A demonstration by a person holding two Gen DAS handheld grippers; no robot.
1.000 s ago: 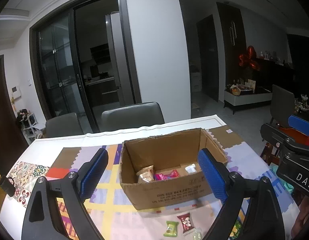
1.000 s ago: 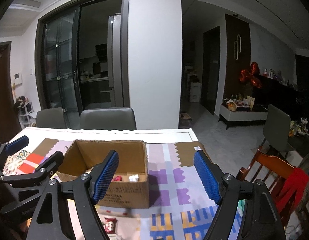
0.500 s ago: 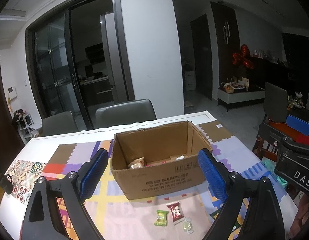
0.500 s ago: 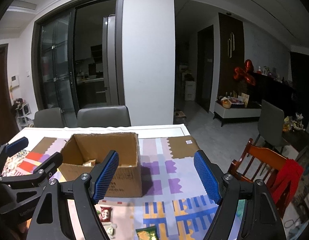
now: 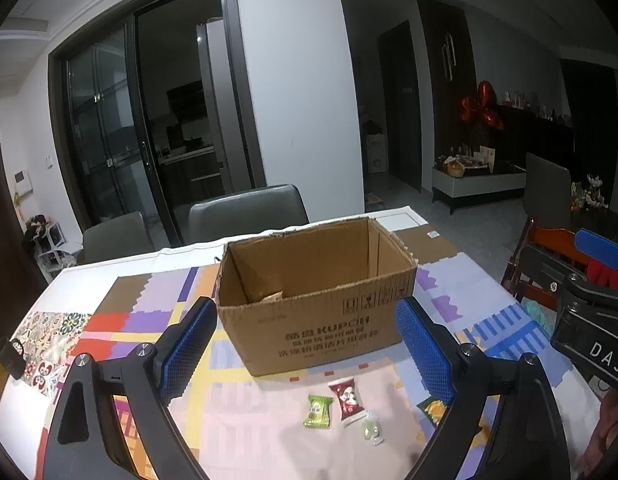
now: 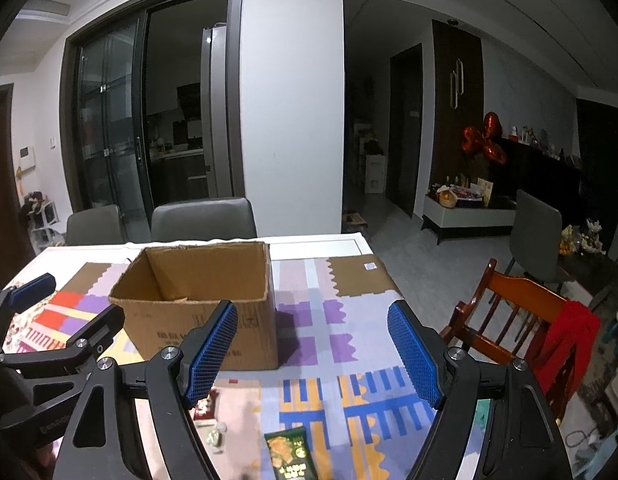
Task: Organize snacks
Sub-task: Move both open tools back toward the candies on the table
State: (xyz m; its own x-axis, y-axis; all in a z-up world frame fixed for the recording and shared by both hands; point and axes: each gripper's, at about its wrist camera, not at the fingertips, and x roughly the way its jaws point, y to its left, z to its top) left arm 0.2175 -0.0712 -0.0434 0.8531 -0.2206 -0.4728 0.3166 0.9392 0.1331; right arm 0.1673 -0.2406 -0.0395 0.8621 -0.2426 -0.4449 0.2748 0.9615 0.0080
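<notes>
Loosely strewn on patchwork tablecloth (image 5: 157, 316), four snacks: green packet (image 5: 318, 411), red packet (image 5: 348, 396), small clear-wrapped sweet (image 5: 371, 431), dark green pouch (image 6: 291, 454). All four lying in front of one open cardboard box (image 5: 329, 320), with another wrapper just visible inside. Two grippers: left gripper (image 5: 305, 348) aimed slightly downward over the snacks, jaws spread wide, grasping nothing; right gripper (image 6: 311, 352) beside it, likewise tilted down, jaws parted and empty, above the pouch. Beyond table, two grey chairs (image 5: 245, 212).
</notes>
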